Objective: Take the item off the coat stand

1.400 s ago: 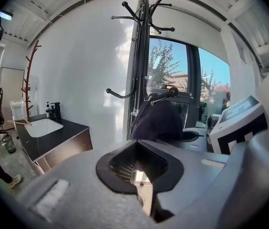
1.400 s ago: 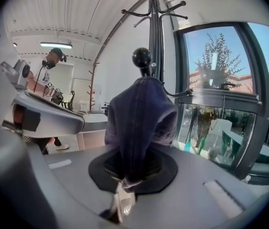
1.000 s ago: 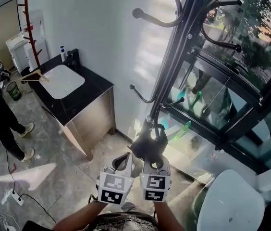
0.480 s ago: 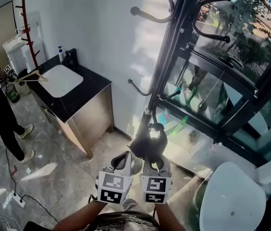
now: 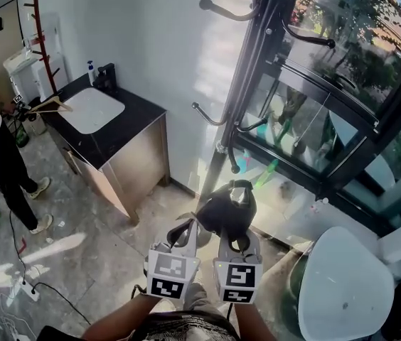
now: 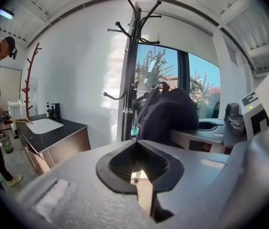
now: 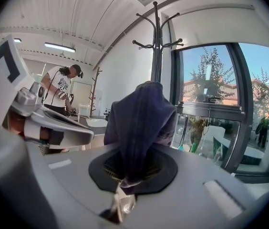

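A dark cloth item (image 5: 225, 206) is pinched tight in the right gripper (image 5: 233, 233) and is seen at that gripper's 12 o'clock. The item is held just beside the lowest hook of the stand (image 5: 252, 77), at the hook's 6 o'clock. The left gripper (image 5: 184, 231), at the right one's 9 o'clock, is closed on nothing.

The coat stand (image 5: 247, 84) is black. The cloth item (image 5: 223, 208) is dark navy, finely ribbed in the right gripper view. The left gripper (image 5: 183, 227) and right gripper (image 5: 231, 227) are grey, with black pads and black-and-white square markers. The desk (image 5: 140, 121) has a black top, a white sink (image 5: 90, 110) and a brownish front. A second coat stand (image 5: 40, 34) is reddish-brown, and the floor (image 5: 108, 226) is mottled grey
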Tool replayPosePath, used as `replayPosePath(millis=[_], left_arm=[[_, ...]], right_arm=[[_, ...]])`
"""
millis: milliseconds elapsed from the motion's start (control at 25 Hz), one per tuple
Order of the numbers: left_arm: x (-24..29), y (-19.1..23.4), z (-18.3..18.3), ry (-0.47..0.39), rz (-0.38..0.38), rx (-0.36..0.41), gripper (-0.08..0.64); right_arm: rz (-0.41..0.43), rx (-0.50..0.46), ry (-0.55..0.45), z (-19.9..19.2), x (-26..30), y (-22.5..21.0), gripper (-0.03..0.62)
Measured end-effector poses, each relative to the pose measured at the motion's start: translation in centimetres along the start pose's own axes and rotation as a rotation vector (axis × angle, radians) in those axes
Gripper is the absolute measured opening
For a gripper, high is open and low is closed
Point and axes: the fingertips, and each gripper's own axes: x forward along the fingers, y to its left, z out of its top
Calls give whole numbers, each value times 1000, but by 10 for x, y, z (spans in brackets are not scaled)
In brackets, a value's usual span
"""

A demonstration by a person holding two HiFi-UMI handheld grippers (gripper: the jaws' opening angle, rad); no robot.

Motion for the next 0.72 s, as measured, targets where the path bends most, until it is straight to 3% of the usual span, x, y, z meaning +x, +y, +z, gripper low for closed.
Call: replayPosePath(millis=[720], left_arm=[[-25, -33, -16, -3, -42, 29, 2]], right_arm=[[-38, 87, -17, -10, -55, -11, 14]])
